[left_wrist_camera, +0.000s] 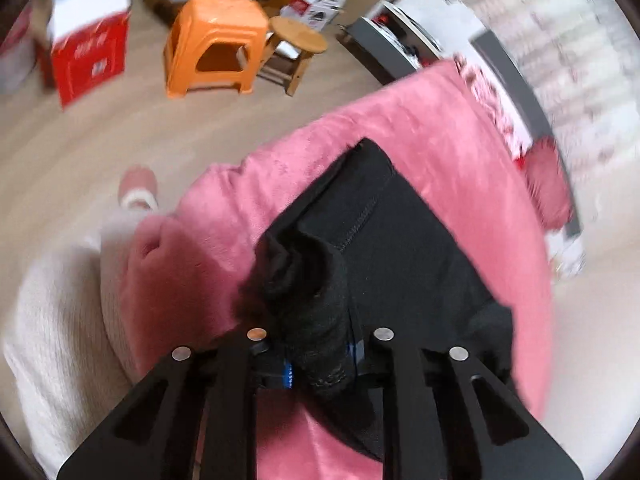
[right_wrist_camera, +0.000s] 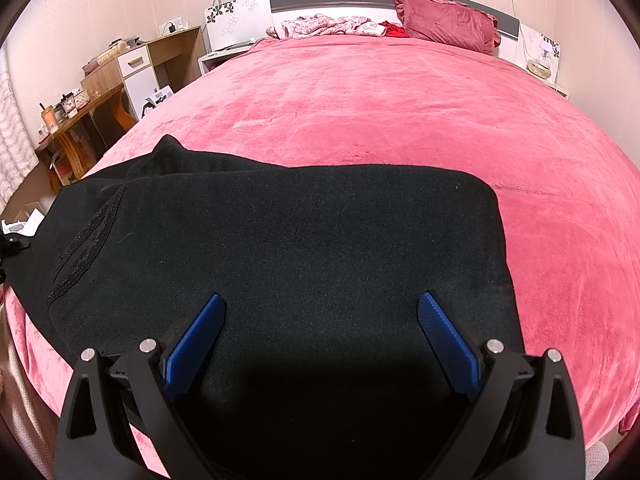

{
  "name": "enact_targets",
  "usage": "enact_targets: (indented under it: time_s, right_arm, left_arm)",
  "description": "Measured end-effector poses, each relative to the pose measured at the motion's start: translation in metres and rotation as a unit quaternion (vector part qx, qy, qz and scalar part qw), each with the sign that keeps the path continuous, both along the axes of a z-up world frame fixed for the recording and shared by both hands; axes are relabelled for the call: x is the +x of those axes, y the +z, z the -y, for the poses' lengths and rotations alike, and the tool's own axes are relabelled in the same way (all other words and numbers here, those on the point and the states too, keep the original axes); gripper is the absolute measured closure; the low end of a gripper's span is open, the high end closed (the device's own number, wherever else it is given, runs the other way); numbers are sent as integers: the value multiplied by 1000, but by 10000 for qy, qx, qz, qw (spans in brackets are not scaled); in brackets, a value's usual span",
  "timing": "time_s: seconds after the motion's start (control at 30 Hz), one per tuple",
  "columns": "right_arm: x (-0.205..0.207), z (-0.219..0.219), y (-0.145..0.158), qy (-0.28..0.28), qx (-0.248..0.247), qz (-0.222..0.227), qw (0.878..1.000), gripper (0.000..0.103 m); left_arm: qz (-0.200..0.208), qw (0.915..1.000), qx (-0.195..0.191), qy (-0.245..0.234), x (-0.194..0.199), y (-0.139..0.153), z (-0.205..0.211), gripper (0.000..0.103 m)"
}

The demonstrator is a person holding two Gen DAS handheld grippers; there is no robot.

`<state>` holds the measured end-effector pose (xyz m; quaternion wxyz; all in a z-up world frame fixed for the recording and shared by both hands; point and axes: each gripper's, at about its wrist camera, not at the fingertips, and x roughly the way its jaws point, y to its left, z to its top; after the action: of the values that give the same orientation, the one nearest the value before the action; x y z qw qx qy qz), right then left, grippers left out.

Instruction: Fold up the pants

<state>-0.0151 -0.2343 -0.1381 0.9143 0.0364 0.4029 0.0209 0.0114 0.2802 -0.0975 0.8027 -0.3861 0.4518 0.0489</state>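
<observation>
The pants (right_wrist_camera: 280,248) lie near the edge of the bed (right_wrist_camera: 400,100), black on the pink cover, already doubled into a broad flat panel. One end is lifted: your left gripper (left_wrist_camera: 316,354) is clamped on a bunched wad of that fabric, which fills the space between its fingers. Your right gripper (right_wrist_camera: 320,340) hovers over the flat panel with its blue pads (right_wrist_camera: 448,344) spread wide, holding nothing.

Treat the fabric as soft, fairly thick and limp, with a matte, slightly fuzzy surface. It should grip well and not slip, but it will sag and drag wherever it is unsupported. It is not fragile.

Take hold at edges and corners, not in the middle of the panel. A pinch that catches all layers at a folded edge should carry the fold over cleanly; a pinch on the top layer alone is likely to peel it off.

Left view is motion-blurred; beyond the bed it shows an orange stool (left_wrist_camera: 216,40) on the floor.
</observation>
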Motion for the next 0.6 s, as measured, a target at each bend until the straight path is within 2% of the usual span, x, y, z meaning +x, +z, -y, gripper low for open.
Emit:
enact_targets:
  time_s: [0.1,0.23,0.27,0.43,0.6]
  right_arm:
    - [0,0,0,0,0,0,10000,5]
    - [1,1,1,12,25,2,10000,5]
    - [1,2,1,15,26,2,10000,5]
    - [1,1,1,16,22,-3,10000,5]
    - [1,2,3,6,36,-10,10000,5]
  left_arm:
    - [207,9997,94,-35,-2,15,6,87]
    - [826,9952,409,-332,-5,55,31,88]
    - [1057,9919,530,-469,-5,70,41,88]
    - [2023,9650,1049,-1300,-14,131,100,88]
    - [2557,9377,1102,-2080,-20,165,158,88]
